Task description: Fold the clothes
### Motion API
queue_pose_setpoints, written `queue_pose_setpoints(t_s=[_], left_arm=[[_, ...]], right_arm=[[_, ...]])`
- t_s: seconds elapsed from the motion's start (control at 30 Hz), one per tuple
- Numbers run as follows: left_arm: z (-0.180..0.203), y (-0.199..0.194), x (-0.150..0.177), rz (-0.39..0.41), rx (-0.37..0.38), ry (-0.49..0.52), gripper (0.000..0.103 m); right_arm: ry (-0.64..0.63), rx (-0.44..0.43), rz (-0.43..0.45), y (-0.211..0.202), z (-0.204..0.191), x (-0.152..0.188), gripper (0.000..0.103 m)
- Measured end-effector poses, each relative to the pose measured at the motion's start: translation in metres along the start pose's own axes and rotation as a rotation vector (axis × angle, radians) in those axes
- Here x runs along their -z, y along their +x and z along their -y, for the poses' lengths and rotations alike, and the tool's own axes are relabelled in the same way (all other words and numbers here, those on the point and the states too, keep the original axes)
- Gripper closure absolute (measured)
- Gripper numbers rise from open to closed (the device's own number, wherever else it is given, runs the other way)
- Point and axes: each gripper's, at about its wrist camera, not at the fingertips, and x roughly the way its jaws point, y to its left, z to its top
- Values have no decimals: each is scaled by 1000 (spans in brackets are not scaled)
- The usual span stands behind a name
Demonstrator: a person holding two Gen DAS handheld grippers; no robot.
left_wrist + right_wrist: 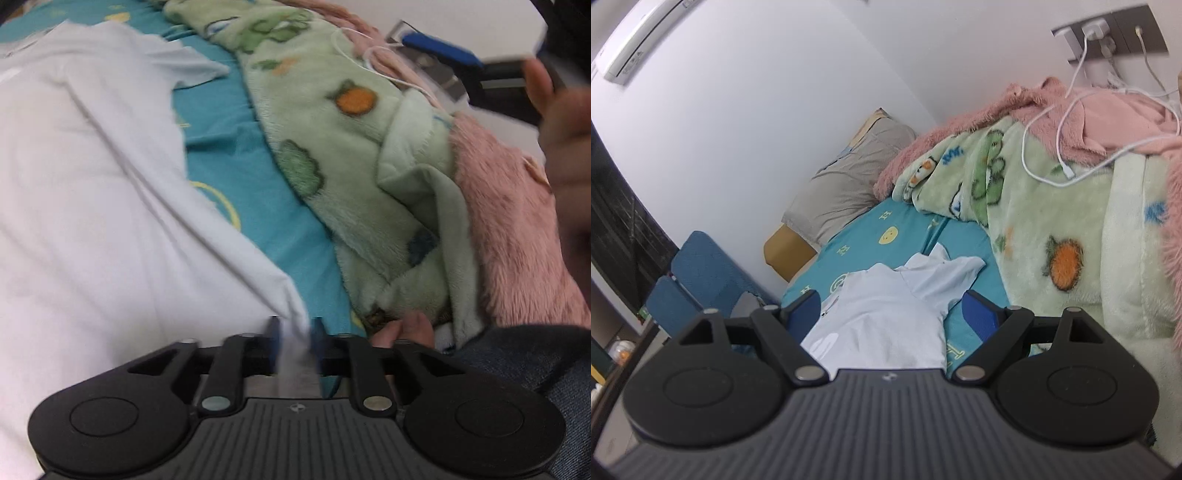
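Note:
A white T-shirt (92, 184) lies spread on a teal bedsheet (236, 147). My left gripper (295, 328) is shut on the shirt's bottom corner, which bunches between its blue pads. In the right wrist view the same shirt (886, 310) lies flat with one sleeve (945, 277) out to the right. My right gripper (890, 314) is open and empty, held above the shirt's lower part. It also shows at the top right of the left wrist view (439, 48), held by a hand.
A green fleece blanket (332, 129) with cartoon prints and a pink fluffy blanket (517, 221) pile along the bed's right side. A white charging cable (1071, 147) lies on them. A grey pillow (849, 184) sits at the bed's head. A blue chair (698, 280) stands at left.

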Motion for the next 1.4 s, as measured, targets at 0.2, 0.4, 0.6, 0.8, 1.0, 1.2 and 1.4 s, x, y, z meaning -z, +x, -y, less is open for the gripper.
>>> queue_pose_setpoints(t_s=[0.2,0.4,0.6,0.8,1.0,1.2,1.4], left_arm=[[-35,-62,-1,124,-138,-23,23],[-90,-102,3,274,-257,-102,22],[-135,-106,2,373,-327,-209,21],[-152,-99,-8,403,-265,-240,21],[-175,-91,-3,378,-240,-281,21],[-194,-83,-1,361,-212,-326,21],[-197,-79,-2,374,-211,-297,21]], right_arm=[[184,-60,-56,31,24,-11,16],[344,-55,-94,91,44,-17,16],[144,85,-116,154,42,-19,86],[174,157,-79,200,64,-15,92],[258,203,-40,243,93,-10,0],[215,168,0,272,94,-9,0],[164,128,40,300,94,-8,0]])
